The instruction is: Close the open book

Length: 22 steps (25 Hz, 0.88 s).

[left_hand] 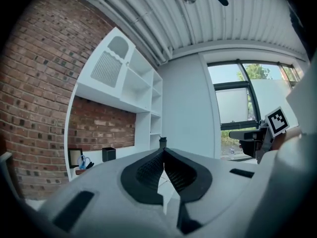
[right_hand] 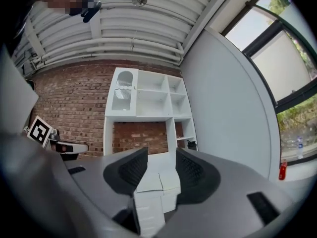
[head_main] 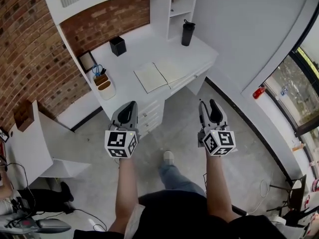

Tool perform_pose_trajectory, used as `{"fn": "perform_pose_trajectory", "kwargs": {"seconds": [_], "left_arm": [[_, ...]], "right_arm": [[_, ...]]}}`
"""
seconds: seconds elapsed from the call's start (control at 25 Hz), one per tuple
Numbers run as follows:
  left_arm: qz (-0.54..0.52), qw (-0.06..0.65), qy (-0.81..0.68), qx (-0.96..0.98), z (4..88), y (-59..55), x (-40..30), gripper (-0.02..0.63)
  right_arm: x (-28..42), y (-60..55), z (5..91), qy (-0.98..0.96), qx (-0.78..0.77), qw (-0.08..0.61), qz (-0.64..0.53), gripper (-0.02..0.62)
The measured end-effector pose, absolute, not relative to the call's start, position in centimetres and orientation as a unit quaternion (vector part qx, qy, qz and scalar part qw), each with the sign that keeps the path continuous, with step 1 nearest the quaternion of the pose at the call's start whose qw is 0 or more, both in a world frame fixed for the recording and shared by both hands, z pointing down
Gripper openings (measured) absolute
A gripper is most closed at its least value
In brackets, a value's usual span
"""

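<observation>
White desk (head_main: 144, 51) sits in the upper centre of the head view, against a brick wall (head_main: 25, 49). The open book (head_main: 159, 75) lies flat on it near the front edge, pages up, above the drawers (head_main: 149, 116).

Left gripper (head_main: 127, 109): held in the lower left-centre of the frame, over the floor in front of the desk, well apart from the book. In its own view the two dark pads are pressed together at the tips, with only a thin sliver of light below the meeting point. Nothing is pinched between them and they touch nothing else.

Right gripper (head_main: 210, 108): held level with the left one, right of centre, also over the floor and clear of the desk. In its own view the jaws are spread moderately, and the desk top with the book's pale pages shows through the gap, far beyond the tips. Nothing is held or touched.

Markings: each gripper carries a cube with black-and-white square marker patterns facing the head camera. These are patterns, not text. Any print on the book pages is too small to read.

Other items on the desk: a black bottle (head_main: 187, 33) at the upper right by the shelf unit (head_main: 174, 9), a black cup (head_main: 118, 46) at the back, and a holder with blue-handled scissors (head_main: 101, 78) at the left end. None of these shows a legible label.
</observation>
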<state>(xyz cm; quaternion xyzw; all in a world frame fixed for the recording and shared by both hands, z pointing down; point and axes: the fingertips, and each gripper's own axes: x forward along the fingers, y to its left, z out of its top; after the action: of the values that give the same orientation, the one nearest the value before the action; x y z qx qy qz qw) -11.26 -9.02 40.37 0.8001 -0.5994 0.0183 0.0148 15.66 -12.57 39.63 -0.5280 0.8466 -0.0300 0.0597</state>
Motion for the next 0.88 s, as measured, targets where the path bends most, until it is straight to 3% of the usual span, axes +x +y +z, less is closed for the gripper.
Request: {"fn": "perform_pose_trajectory", "kwargs": {"seconds": [0.4, 0.88], "left_arm": [[0.036, 0.027, -0.632, 0.774, 41.4, -23.2, -10.7, 0.009], [0.064, 0.035, -0.661, 0.747, 42.0, -26.8, -11.7, 0.009]], "right_arm": [[14.3, -29.4, 42.5, 0.872, -0.484, 0.039, -0.064, 0.158], [12.4, -35.7, 44.4, 0.887, -0.449, 0.044, -0.1, 0.158]]}}
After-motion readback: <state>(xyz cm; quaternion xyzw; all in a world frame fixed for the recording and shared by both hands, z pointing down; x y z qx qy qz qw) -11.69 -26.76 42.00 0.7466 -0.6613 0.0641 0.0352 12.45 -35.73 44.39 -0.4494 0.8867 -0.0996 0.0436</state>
